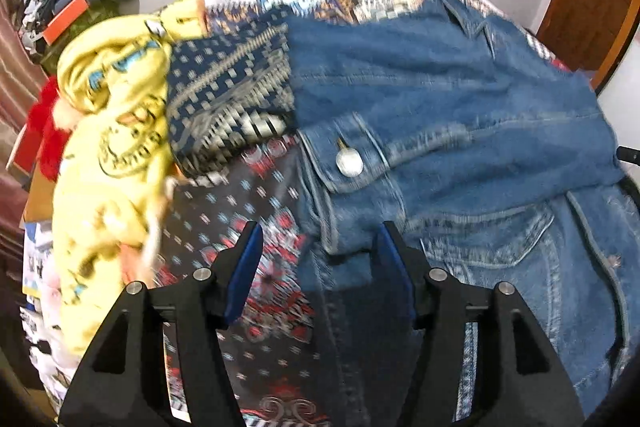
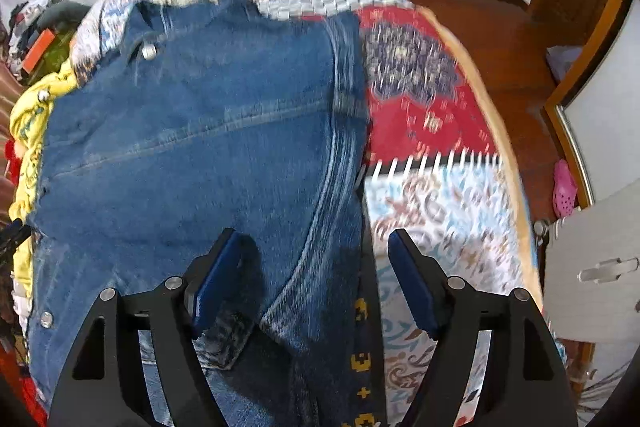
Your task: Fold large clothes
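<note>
Denim jacket [image 1: 460,115] lies spread on the patterned bedspread [image 2: 432,115], partly folded, so its edges are reachable from both sides. Left gripper [image 1: 318,247] hangs wide open, empty, over the jacket's left edge by the buttoned pocket flap [image 1: 350,159]. Right gripper [image 2: 314,251] is likewise wide and empty, straddling the jacket's right edge. Yellow garment [image 1: 116,131] is heaped at 9 o'clock of the jacket, apparently awaiting its turn. Both views motion-blurred.

Jacket: we see the denim jacket [image 2: 200,131] spread on the patterned bedspread [image 2: 432,115].
Gripper: our right gripper [image 2: 316,259] hovers spread apart above its edge.
</note>
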A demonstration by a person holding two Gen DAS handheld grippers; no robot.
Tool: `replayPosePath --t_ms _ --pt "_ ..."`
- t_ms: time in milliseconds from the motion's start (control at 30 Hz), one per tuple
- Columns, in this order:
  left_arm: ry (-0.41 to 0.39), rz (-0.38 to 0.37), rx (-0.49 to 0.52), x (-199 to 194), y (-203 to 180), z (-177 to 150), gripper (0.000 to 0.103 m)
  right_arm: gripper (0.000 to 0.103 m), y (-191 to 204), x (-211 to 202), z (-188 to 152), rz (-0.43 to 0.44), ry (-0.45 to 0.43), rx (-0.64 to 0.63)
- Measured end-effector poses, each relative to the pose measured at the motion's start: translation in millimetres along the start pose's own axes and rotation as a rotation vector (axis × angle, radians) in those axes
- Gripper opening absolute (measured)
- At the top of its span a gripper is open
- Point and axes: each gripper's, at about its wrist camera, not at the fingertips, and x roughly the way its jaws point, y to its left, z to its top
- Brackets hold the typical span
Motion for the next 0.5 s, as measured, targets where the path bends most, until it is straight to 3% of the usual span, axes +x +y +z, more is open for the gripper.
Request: replayPosePath --t_ms 67,267,500 --pt "-0.031 0.003 -0.018 -6.7 12.0 14.5 0.069 0.073 -0.9 -9.1 8.7 0.005 -0.035 0.002" --pt "-0.073 -0.019 -0.068 2.9 34.0 68.3 0.072 0.073 -8.4 -20.2 44.7 0.048 -0.117 0.046" --pt "0.007 -0.14 -0.194 74.6 54.0 117.9 0.072 0.073 -19.6 22.0 79.8 0.062 -0.074 0.086"
